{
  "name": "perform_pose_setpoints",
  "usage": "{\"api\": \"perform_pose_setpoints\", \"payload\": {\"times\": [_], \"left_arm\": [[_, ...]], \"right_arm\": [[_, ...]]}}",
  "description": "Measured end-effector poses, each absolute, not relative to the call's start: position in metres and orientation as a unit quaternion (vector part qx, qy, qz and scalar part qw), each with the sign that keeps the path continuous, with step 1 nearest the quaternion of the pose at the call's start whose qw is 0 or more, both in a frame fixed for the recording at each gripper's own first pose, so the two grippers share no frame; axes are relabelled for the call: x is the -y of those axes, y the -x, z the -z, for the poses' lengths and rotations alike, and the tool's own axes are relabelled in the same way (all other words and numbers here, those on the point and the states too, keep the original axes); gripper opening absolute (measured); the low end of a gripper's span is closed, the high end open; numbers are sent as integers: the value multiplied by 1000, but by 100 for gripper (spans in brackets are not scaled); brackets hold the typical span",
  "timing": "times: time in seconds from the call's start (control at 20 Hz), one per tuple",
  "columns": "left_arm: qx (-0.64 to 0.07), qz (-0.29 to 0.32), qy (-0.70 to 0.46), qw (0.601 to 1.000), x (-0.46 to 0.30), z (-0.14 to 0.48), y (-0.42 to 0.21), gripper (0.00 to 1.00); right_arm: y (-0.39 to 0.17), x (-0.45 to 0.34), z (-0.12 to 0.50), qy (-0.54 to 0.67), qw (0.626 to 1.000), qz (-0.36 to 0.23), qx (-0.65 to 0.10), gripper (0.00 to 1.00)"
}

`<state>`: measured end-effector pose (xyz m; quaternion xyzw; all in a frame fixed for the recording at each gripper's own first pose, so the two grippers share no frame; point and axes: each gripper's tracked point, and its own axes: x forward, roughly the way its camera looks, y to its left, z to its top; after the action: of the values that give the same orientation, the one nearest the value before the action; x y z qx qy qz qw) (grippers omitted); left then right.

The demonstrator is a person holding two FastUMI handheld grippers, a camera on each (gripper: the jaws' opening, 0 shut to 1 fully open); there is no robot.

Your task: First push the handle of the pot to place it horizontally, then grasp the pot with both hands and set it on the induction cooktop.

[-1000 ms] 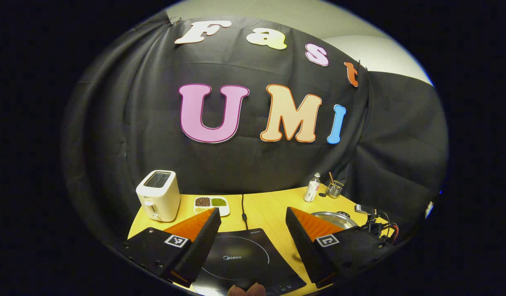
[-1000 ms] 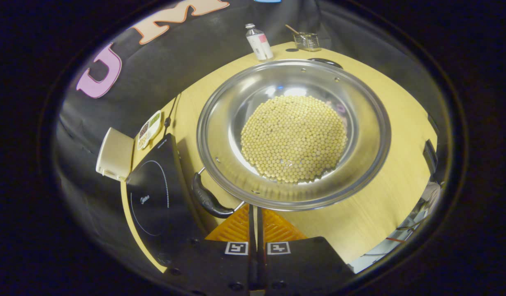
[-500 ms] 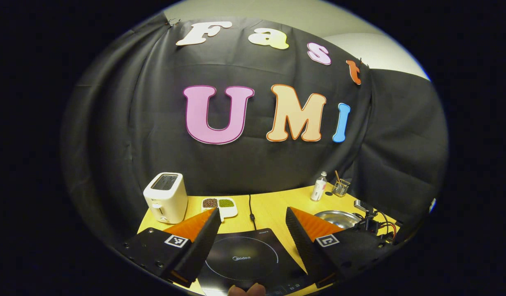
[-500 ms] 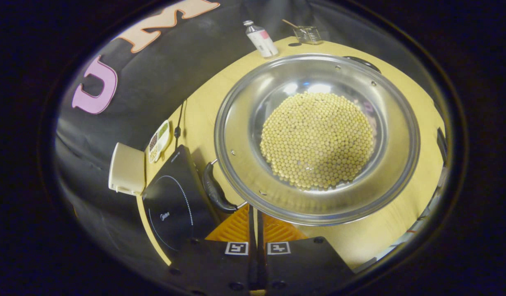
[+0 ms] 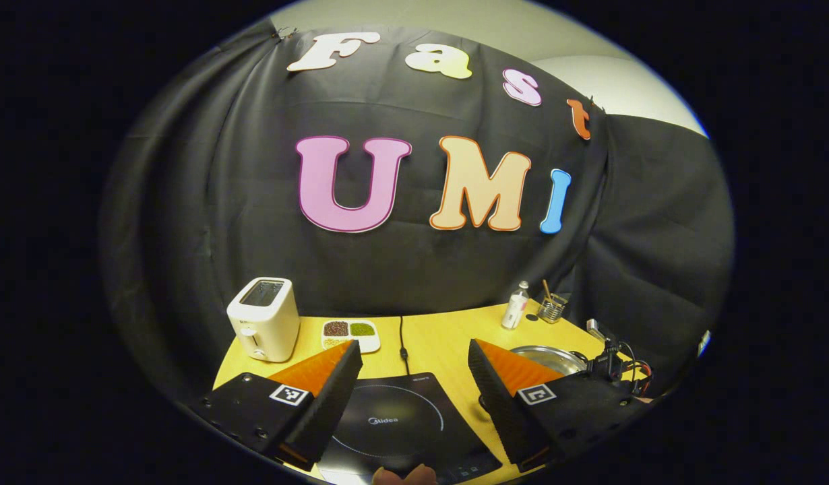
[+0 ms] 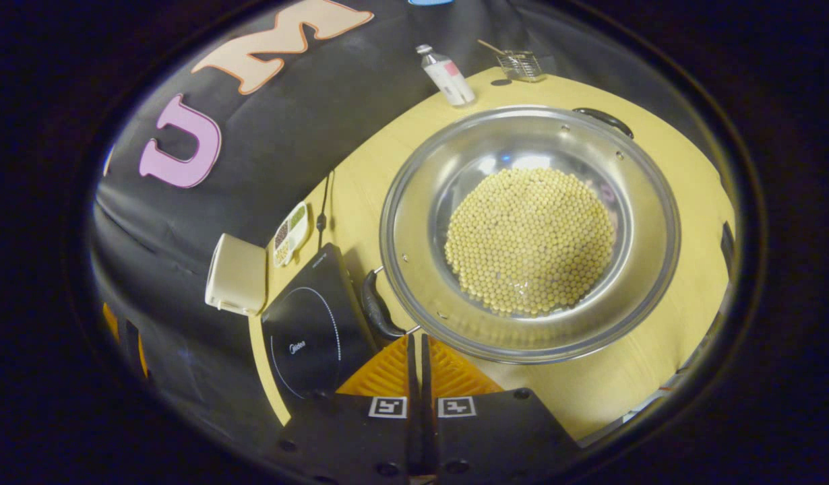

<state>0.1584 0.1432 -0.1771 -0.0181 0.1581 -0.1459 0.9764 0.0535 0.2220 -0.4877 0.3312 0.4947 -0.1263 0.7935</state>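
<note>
Table (image 6: 360, 182): yellow wooden top; everything below is placed relative to the induction cooktop.
Induction cooktop (image 6: 306, 330): black glass slab with a white ring, lying flat near the front edge of the table; bare, nothing on it.
Pot (image 6: 414, 276): wide steel pot just beside the cooktop on its right in the left gripper view, resting on the table and not on the cooktop; the bottom is covered with pale yellow beans (image 6: 529, 242).
Toaster (image 5: 263, 320): cream, behind the cooktop and to its left.
Divided dish (image 5: 350, 331): small white dish of brown and green grains, directly behind the cooktop.
Bottle (image 6: 448, 74) and glass holder (image 6: 520, 64): well behind the cooktop, past the far side of the pot.
Near handle (image 6: 377, 311): black loop on the pot's rim facing the cooktop, lying between the rim and the cooktop's edge.
Far handle (image 6: 604, 119): black, on the opposite rim, away from the cooktop.
Right gripper (image 6: 415, 347): above the pot's near edge, jaws pressed together with nothing between them, tips just at the near handle; contact cannot be told.
Left gripper (image 5: 414, 364): hovers over the cooktop, jaws wide apart and empty.
Step in hand: likely the push on the near handle to lay it level.
Doing it well: keep the closed tips low against the handle's side, push slowly and sideways, and avoid shoving the rim so the beans stay put.
</note>
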Motion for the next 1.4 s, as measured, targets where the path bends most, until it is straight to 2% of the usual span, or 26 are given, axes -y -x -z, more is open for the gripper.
{"api": "perform_pose_setpoints", "payload": {"times": [0.1, 0.25, 0.5, 0.55, 0.65, 0.7, 0.75, 0.8, 0.85, 0.9, 0.95, 1.0, 1.05, 1.2, 1.3, 1.4], "left_arm": [[-169, 149, 22, 974, -133, 183, -156, 96], [-183, 140, 19, 973, -122, 190, -153, 97], [-213, 128, 20, 968, -84, 200, -145, 94], [-218, 121, 17, 968, -79, 202, -144, 95], [-226, 111, 25, 968, -60, 205, -144, 94], [-233, 106, 28, 966, -51, 210, -142, 94], [-240, 103, 26, 965, -43, 216, -140, 95], [-246, 102, 24, 964, -34, 222, -140, 94], [-253, 100, 20, 962, -26, 228, -139, 95], [-255, 97, 15, 962, -19, 232, -139, 95], [-256, 93, 9, 962, -13, 237, -142, 95], [-255, 88, 5, 963, -8, 240, -144, 95], [-262, 81, 6, 962, -4, 246, -144, 94], [-278, 72, 5, 958, 9, 263, -139, 94], [-281, 70, -5, 957, 13, 272, -142, 94], [-291, 73, -11, 954, 17, 284, -141, 94]], "right_arm": [[-55, -213, 478, -331, 804, 117, -480, 2], [-50, -184, 476, -294, 824, 108, -471, 0], [-60, -124, 459, -288, 841, 112, -444, 8], [-65, -114, 455, -283, 848, 101, -437, 0], [-71, -96, 442, -265, 861, 80, -427, 23], [-71, -85, 440, -243, 868, 78, -427, 22], [-71, -72, 440, -222, 874, 77, -426, 26], [-75, -56, 438, -200, 883, 77, -416, 34], [-79, -43, 436, -181, 890, 73, -412, 31], [-80, -34, 435, -168, 894, 64, -410, 35], [-81, -27, 435, -156, 897, 55, -410, 43], [-83, -20, 435, -145, 900, 47, -408, 58], [-85, -11, 434, -136, 903, 42, -406, 67], [-95, 11, 435, -106, 914, 33, -390, 70], [-101, 20, 438, -80, 919, 22, -386, 80], [-104, 28, 439, -65, 922, 19, -382, 80]]}}
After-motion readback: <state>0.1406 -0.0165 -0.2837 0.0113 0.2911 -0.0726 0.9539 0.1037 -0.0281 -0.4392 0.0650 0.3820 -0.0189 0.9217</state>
